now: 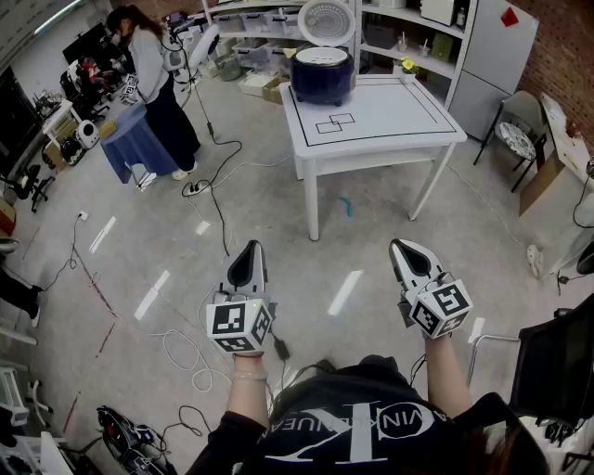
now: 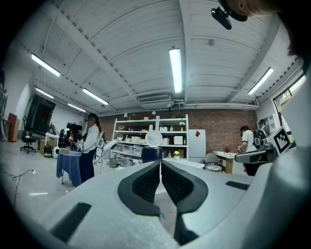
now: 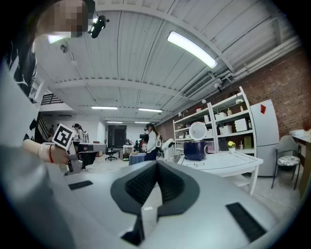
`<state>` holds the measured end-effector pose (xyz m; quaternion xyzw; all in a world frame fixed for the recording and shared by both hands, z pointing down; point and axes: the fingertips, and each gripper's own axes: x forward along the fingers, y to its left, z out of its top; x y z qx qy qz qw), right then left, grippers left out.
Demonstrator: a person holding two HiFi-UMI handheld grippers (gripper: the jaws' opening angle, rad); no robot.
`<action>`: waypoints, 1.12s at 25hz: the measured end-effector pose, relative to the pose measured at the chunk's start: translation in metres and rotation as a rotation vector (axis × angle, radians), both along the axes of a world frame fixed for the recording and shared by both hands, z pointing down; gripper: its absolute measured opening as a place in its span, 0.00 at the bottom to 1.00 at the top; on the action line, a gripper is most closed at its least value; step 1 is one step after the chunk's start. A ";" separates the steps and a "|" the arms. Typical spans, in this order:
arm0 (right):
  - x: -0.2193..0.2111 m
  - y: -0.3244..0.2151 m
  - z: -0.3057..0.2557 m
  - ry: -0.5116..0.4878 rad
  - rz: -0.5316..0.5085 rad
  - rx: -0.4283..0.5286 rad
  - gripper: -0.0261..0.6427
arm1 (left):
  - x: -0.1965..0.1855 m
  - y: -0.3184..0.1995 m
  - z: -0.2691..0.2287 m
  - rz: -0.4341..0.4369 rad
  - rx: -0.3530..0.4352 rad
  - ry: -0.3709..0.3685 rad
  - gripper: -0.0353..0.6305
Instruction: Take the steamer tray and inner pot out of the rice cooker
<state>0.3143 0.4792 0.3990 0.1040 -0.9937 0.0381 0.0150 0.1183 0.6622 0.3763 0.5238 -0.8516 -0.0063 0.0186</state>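
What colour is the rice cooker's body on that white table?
The rice cooker body is dark navy blue; clearest in the head view.

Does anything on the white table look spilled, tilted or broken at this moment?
Nothing stands out. The rice cooker sits upright near the far left corner of the white table, with its lid raised. No spill or damage shows from this distance.

The round dark-blue rice cooker (image 1: 322,74) looks like glossy plastic; the white rectangular table (image 1: 390,130) is smooth and matt. The grey floor (image 1: 278,232) shines, polished. The left gripper (image 1: 249,249) and right gripper (image 1: 402,246) have matt grey plastic shells and black ribbed pads (image 2: 146,184).
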 end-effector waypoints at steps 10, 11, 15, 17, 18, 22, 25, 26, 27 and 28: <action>0.001 0.000 0.000 0.008 -0.004 0.003 0.04 | 0.004 -0.001 0.000 0.009 -0.003 0.008 0.08; 0.001 -0.001 0.001 0.010 0.001 0.002 0.04 | 0.003 -0.003 0.000 0.012 -0.002 0.009 0.08; 0.002 -0.008 0.004 0.015 0.019 -0.005 0.04 | 0.001 -0.009 0.000 0.027 -0.005 0.013 0.08; 0.001 -0.012 0.007 0.014 0.028 -0.010 0.04 | -0.001 -0.012 0.002 0.031 -0.008 0.014 0.08; 0.000 -0.014 0.008 0.013 0.032 -0.012 0.04 | -0.004 -0.012 0.003 0.031 -0.008 0.015 0.08; -0.004 -0.021 0.009 -0.002 0.059 -0.021 0.04 | -0.016 -0.013 0.007 0.016 0.005 0.034 0.08; -0.005 -0.033 0.004 -0.016 0.096 -0.028 0.04 | -0.022 -0.017 0.005 0.014 0.030 0.055 0.08; -0.006 -0.037 0.003 -0.023 0.098 -0.039 0.12 | -0.024 -0.019 0.004 0.017 0.037 0.061 0.09; -0.006 -0.041 0.001 -0.031 0.100 -0.052 0.23 | -0.025 -0.022 0.004 0.021 0.040 0.065 0.09; -0.007 -0.045 0.000 -0.041 0.104 -0.063 0.24 | -0.026 -0.025 0.004 0.026 0.041 0.066 0.11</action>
